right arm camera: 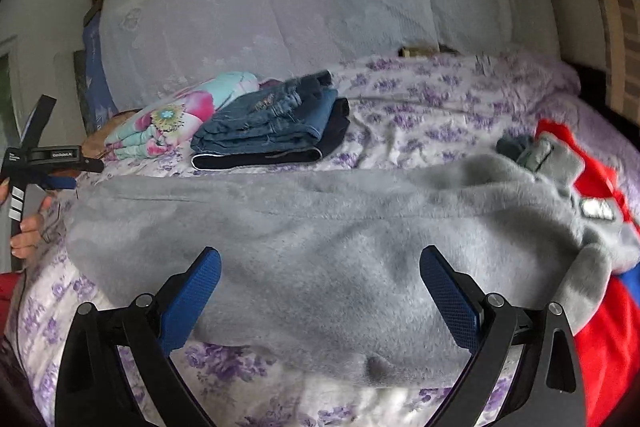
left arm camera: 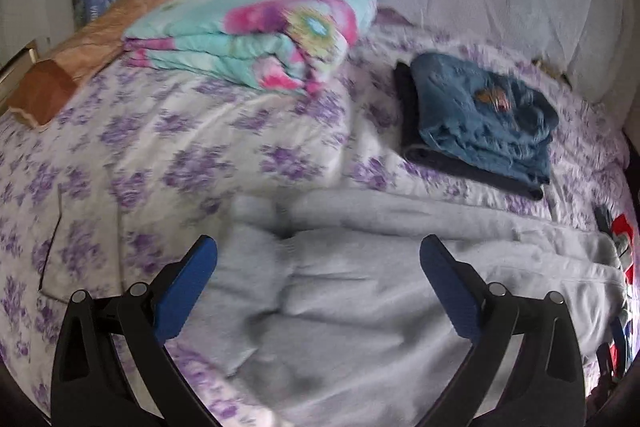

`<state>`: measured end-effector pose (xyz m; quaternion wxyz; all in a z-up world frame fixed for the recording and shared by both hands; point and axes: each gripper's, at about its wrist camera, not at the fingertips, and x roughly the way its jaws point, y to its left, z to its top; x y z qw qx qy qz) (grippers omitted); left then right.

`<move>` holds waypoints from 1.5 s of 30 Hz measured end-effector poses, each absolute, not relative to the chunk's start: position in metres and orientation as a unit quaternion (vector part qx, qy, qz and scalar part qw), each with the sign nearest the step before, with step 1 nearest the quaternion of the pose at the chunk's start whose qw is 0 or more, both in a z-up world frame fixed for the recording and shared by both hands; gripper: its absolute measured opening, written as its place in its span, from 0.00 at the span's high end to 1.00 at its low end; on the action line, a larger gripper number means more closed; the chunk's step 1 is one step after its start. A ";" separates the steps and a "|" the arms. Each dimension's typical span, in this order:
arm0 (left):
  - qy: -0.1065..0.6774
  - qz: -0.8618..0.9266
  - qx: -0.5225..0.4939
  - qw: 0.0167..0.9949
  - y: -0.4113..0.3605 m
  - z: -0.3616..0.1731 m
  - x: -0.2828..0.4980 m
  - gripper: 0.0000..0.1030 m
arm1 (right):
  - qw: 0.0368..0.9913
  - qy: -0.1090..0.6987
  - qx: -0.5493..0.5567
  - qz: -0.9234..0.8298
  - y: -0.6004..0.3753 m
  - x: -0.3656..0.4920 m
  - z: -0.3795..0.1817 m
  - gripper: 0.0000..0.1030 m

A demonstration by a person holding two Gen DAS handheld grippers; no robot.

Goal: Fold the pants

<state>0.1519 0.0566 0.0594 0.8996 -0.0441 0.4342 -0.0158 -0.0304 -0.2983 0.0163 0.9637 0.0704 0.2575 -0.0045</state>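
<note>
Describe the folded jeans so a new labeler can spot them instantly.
Start at the bed with the purple-flowered sheet. Beyond the spread grey pants, toward the white covered backrest, two folded piles sit side by side. The folded jeans are the blue denim bundle stacked on a darker navy garment, unlike the turquoise-and-pink floral blanket next to them.

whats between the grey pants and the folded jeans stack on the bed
Only a bare strip of the purple-flowered bedsheet separates the grey pants from the folded jeans stack; nothing rests on it. The right wrist view shows this best.
</note>
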 end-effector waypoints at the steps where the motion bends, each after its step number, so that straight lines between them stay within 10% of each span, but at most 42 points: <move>1: 0.447 -0.012 -0.039 0.894 0.052 0.057 0.159 0.04 | 0.961 0.264 0.078 -0.004 -0.301 -0.028 0.014 0.03; 22: 0.434 -0.116 0.239 0.861 0.030 0.044 0.169 0.05 | 0.943 0.319 0.092 0.023 -0.297 -0.016 0.000 0.03; 26: 0.457 -0.183 0.236 0.838 0.036 0.037 0.163 0.45 | 0.936 0.335 0.101 0.029 -0.299 -0.011 -0.004 0.03; 32: 0.429 -0.170 0.253 0.850 0.035 0.035 0.143 0.78 | 0.935 0.335 0.111 0.034 -0.302 -0.011 -0.005 0.03; 45: 0.379 -0.255 0.178 0.872 0.065 0.021 -0.052 0.84 | 0.968 0.214 0.123 0.047 -0.309 -0.050 0.024 0.03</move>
